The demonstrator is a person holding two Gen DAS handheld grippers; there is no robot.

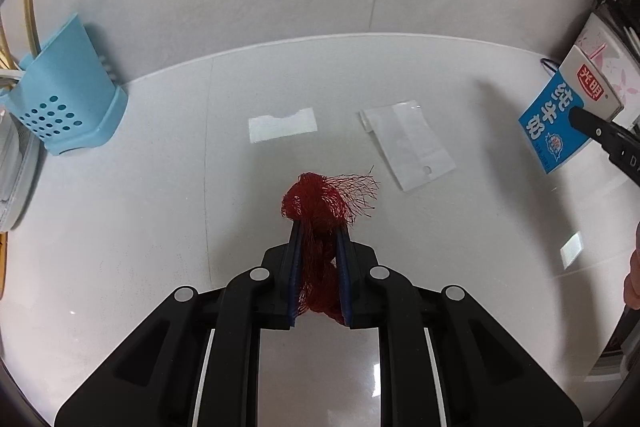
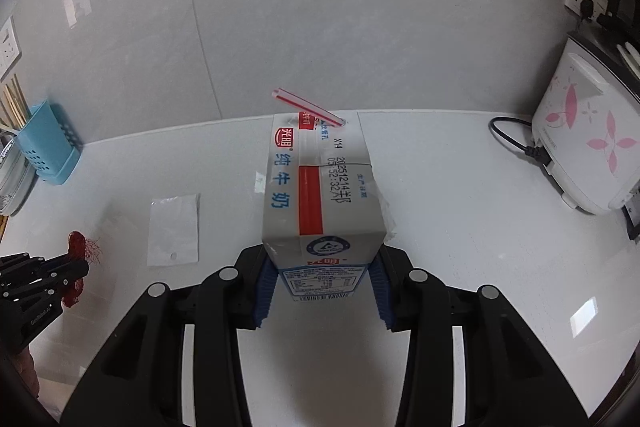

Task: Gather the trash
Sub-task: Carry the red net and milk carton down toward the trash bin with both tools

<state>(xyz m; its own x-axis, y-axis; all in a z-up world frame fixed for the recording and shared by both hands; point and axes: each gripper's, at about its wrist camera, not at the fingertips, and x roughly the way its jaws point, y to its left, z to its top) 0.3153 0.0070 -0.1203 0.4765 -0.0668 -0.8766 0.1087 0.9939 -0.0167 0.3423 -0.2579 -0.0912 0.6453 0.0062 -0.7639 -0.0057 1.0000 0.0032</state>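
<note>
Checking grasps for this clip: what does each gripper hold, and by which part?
Left gripper pinches the bunched red mesh net bag mid-length. Right gripper clamps the white-and-blue milk carton by its bottom end's sides.

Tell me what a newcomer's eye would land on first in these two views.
First, the red mesh net bunched between the fingers of the left gripper, low in the middle of the left view. Then the milk carton with a straw in its top, clamped in the right gripper. Behind them, two flat white wrappers lie on the white counter.
</note>
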